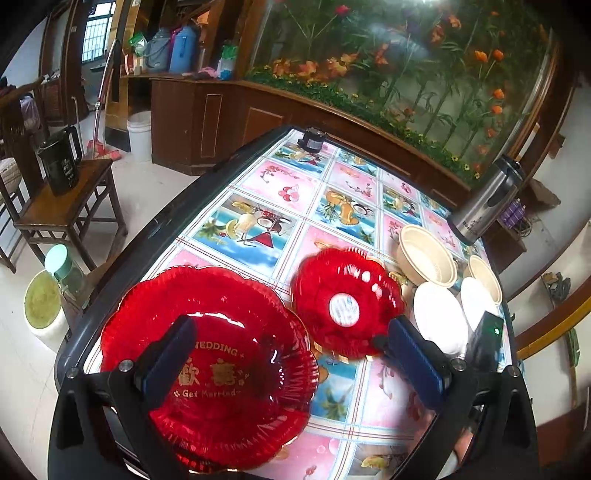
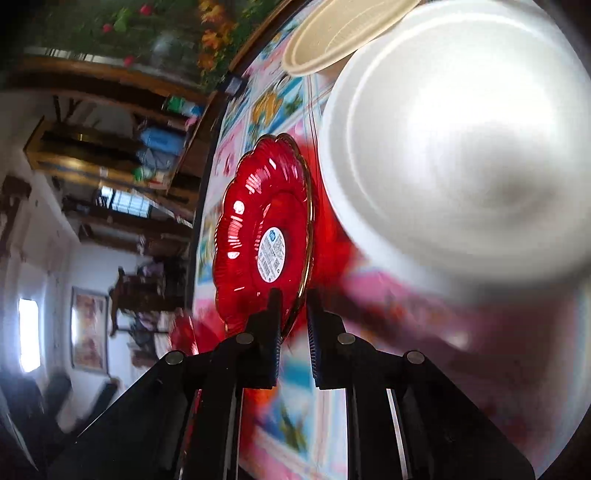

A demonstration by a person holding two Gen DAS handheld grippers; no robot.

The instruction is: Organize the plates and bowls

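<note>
A large red scalloped plate (image 1: 240, 332) with gold lettering lies flat at the table's near left. My left gripper (image 1: 291, 328) hovers open above it, its left finger over the plate. A smaller red plate (image 1: 343, 288) (image 2: 258, 221) with a white sticker on its underside stands tilted on edge. My right gripper (image 2: 293, 299) is shut on its rim. Two white bowls (image 1: 439, 317) (image 1: 476, 299) lie upside down to the right, and one white bowl (image 2: 461, 147) fills the right wrist view. Two beige bowls (image 1: 424, 258) (image 1: 485, 273) sit behind them, and one beige bowl (image 2: 343, 33) shows at the top.
The table (image 1: 258, 221) has a fruit-pattern cloth and a dark rim. A steel jug (image 1: 487, 199) stands at its far right and a small black device (image 1: 312, 140) at the far edge. A wooden chair with a black kettle (image 1: 62, 166) stands to the left.
</note>
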